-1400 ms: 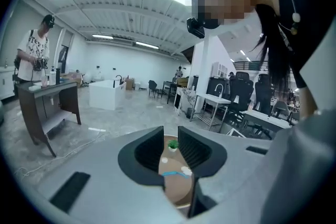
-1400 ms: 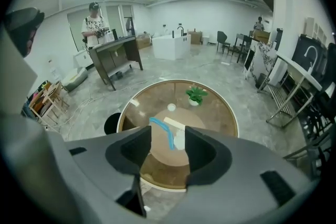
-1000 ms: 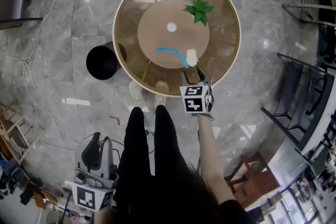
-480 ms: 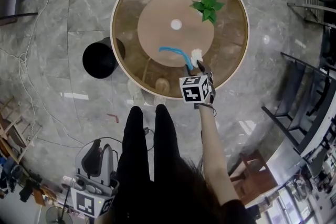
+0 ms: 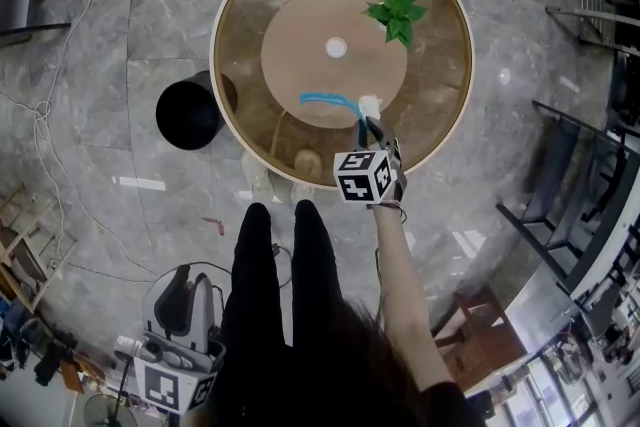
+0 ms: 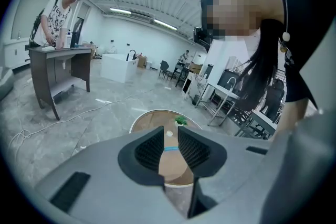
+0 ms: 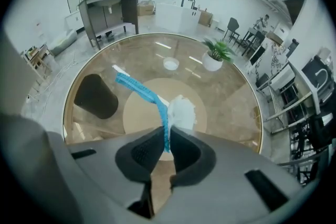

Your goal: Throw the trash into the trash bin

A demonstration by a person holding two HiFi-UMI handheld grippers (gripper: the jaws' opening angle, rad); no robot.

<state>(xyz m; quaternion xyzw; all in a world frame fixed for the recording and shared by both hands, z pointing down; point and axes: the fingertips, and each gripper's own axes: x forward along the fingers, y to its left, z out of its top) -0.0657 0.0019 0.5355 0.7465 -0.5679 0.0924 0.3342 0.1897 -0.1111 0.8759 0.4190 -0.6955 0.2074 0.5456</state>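
A blue strip (image 5: pixel 325 98) and a crumpled white paper (image 5: pixel 369 102) lie on the round glass table (image 5: pixel 216 65). My right gripper (image 5: pixel 368 124) points steeply down at the strip's near end. In the right gripper view the blue strip (image 7: pixel 142 93) runs between the pads of the right gripper (image 7: pixel 165 147). Its jaws are closing and pinch the strip, and the white paper (image 7: pixel 181 112) lies just beyond. The black trash bin (image 5: pixel 187 115) stands on the floor left of the table. My left gripper (image 5: pixel 188 283) hangs low at the person's left side, open with nothing in it (image 6: pixel 169 149).
A small potted plant (image 5: pixel 397 15) and a white disc (image 5: pixel 336 46) sit on the table's far part. The person's legs (image 5: pixel 275 265) stand close to the near rim. Cables (image 5: pixel 60 105) trail over the marble floor at the left; chairs and racks (image 5: pixel 590 175) line the right.
My right gripper has come forward and down onto the near end of the blue strip beside the white paper. The left gripper has sunk slightly at the person's side.
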